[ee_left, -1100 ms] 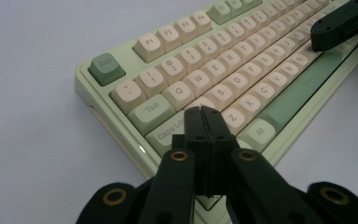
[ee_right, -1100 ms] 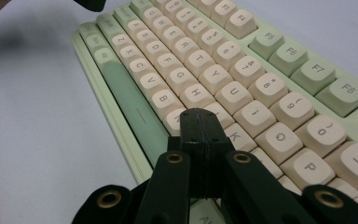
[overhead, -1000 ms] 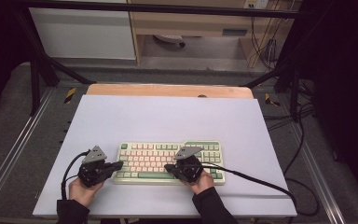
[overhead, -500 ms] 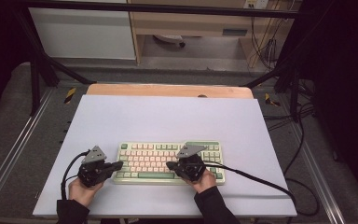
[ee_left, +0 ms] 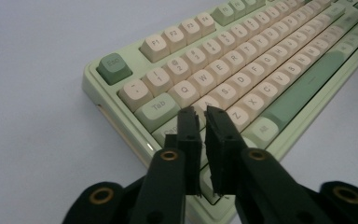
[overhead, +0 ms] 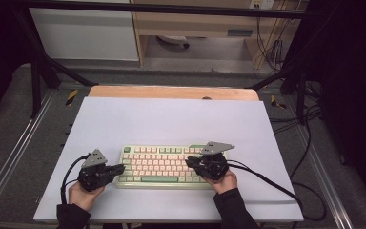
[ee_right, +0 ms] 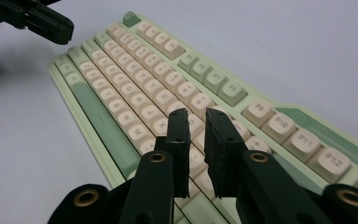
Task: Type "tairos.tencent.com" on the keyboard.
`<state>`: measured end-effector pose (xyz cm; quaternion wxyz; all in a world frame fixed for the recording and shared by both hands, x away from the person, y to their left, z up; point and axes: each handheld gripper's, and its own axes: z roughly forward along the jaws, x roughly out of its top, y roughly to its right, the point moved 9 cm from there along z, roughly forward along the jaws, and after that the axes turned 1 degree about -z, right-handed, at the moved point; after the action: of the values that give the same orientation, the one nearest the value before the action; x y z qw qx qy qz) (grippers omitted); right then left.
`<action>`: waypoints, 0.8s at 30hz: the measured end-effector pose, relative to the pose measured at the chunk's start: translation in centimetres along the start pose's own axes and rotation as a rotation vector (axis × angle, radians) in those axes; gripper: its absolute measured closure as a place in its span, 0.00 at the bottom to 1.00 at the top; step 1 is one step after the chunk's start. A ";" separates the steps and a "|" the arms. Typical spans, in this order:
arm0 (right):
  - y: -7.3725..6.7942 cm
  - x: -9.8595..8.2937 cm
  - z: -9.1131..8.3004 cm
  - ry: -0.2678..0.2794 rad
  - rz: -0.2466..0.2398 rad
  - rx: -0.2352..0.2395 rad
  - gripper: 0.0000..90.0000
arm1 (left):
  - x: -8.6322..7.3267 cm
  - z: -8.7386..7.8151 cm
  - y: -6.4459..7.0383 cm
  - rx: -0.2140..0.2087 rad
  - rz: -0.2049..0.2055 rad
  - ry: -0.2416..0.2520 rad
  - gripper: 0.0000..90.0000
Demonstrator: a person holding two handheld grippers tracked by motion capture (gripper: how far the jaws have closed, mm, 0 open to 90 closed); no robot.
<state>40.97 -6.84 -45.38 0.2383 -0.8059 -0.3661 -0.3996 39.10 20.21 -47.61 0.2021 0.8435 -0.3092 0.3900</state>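
A pale green keyboard [overhead: 164, 167] with cream and green keys lies near the front edge of the white table [overhead: 171, 119]. My left gripper [overhead: 120, 168] is at the keyboard's left end. In the left gripper view its jaws [ee_left: 201, 114] are shut with nothing between them, their tips just above the keys next to Tab on the keyboard [ee_left: 242, 70]. My right gripper [overhead: 189, 163] is over the right part of the keyboard. Its jaws [ee_right: 196, 116] are shut and empty above the cream keys of the keyboard [ee_right: 135, 79]. The left gripper [ee_right: 37, 21] also appears farther off in that view.
Black cables trail from both grippers; the right one [overhead: 271, 183] runs across the table's front right. A wooden strip [overhead: 171, 92] borders the table's far edge. Metal frame rails [overhead: 9, 157] run along both sides.
My right gripper has shifted a little to the right over the keyboard. The left gripper and the keyboard have stayed where they were.
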 end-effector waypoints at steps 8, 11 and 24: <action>2.2 -1.0 -2.1 0.031 0.054 -0.046 0.56 | -0.1 -0.4 -0.5 0.031 0.009 0.007 0.54; 3.1 -1.4 -2.9 0.039 0.059 -0.076 0.45 | -0.3 -0.6 -0.6 0.044 0.026 0.004 0.41; 5.8 -4.0 -5.8 0.054 0.117 -0.105 0.12 | -1.2 -1.5 -1.2 0.031 0.036 0.007 0.12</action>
<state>41.14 -15.96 -45.91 0.2286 -0.8262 -0.2904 -0.4252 38.52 22.36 -47.77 0.1832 0.8394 -0.3176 0.4012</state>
